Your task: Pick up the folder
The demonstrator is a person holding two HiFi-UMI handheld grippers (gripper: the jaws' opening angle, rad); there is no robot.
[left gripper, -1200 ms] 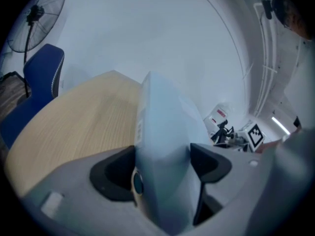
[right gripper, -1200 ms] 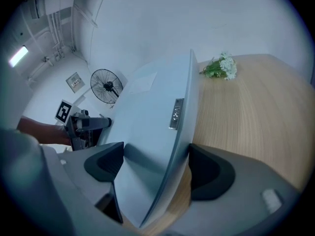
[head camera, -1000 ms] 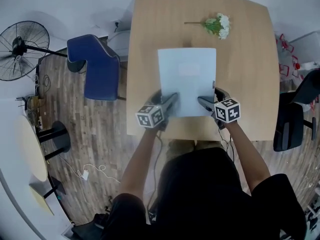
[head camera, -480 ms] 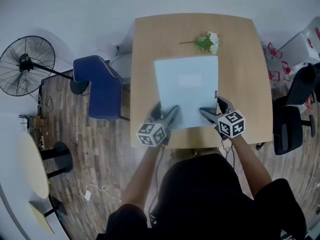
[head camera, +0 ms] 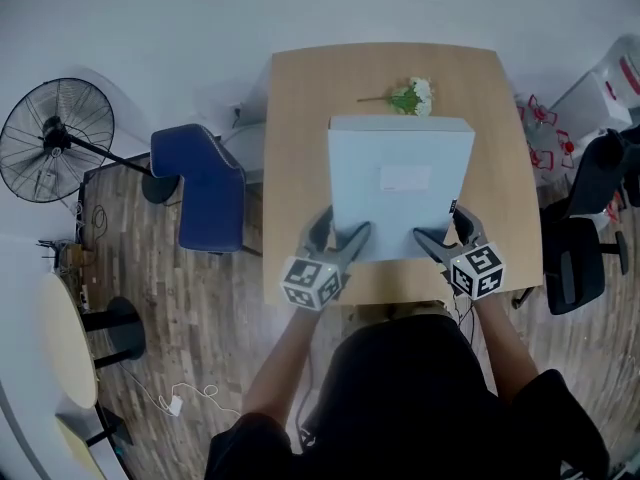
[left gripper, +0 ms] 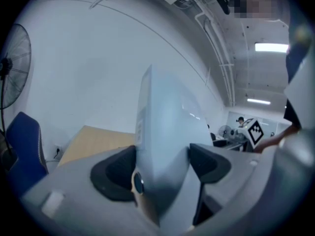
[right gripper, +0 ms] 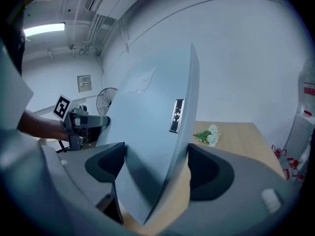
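Note:
A pale blue folder (head camera: 400, 183) with a white label hangs lifted above the wooden table (head camera: 300, 148), held by its near edge. My left gripper (head camera: 352, 240) is shut on the folder's near left corner, and in the left gripper view the folder (left gripper: 165, 146) fills the gap between the two dark pads (left gripper: 114, 173). At the near right corner my right gripper (head camera: 437, 240) is shut on it too. In the right gripper view the folder (right gripper: 152, 141) stands tilted between the pads (right gripper: 209, 173), its spine clip visible.
A small bunch of white flowers (head camera: 412, 95) lies on the table's far side, just beyond the folder. A blue chair (head camera: 200, 188) stands left of the table, a floor fan (head camera: 55, 133) further left, and a black chair (head camera: 585, 233) to the right.
Both grippers have raised the folder off the table and toward me; it now looks larger and sits further right, its far edge close to the flowers.

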